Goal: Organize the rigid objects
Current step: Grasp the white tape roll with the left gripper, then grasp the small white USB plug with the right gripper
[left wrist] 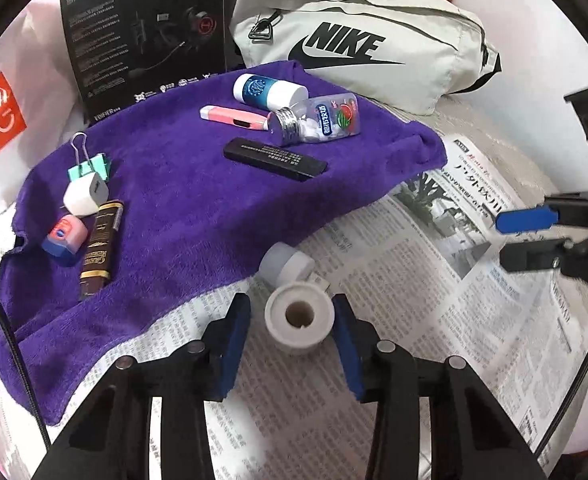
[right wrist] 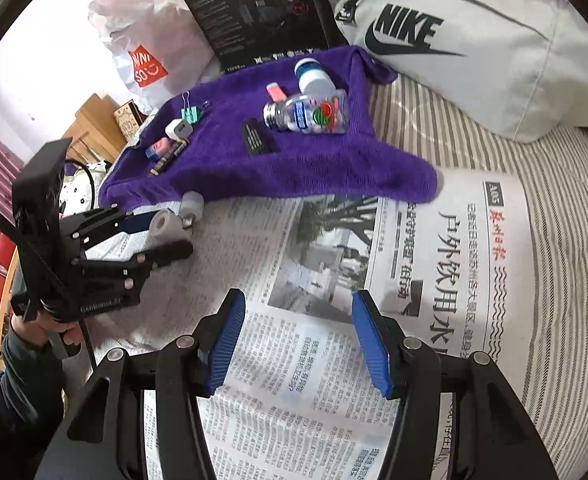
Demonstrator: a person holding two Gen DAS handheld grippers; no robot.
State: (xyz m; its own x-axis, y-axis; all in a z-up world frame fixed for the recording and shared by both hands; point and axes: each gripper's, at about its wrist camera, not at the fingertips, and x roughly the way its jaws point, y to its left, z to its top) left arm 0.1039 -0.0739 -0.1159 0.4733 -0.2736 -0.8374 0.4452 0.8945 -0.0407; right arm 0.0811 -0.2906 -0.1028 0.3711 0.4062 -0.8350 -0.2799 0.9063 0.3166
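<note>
Left hand-held gripper (left wrist: 294,330) jaws around a white roll (left wrist: 297,316) on the newspaper (left wrist: 394,320), pads either side; contact unclear, can't tell if pinched. A white cap (left wrist: 285,266) lies just beyond the roll, at the near edge of the purple towel (left wrist: 181,200). Right hand-held gripper (right wrist: 298,344) spread, nothing between, over newspaper. Far on towel: clear pill bottle (left wrist: 318,120), black bar (left wrist: 275,158), pink tube (left wrist: 233,118). Left on towel: binder clip (left wrist: 87,164), white charger (left wrist: 85,194)
</note>
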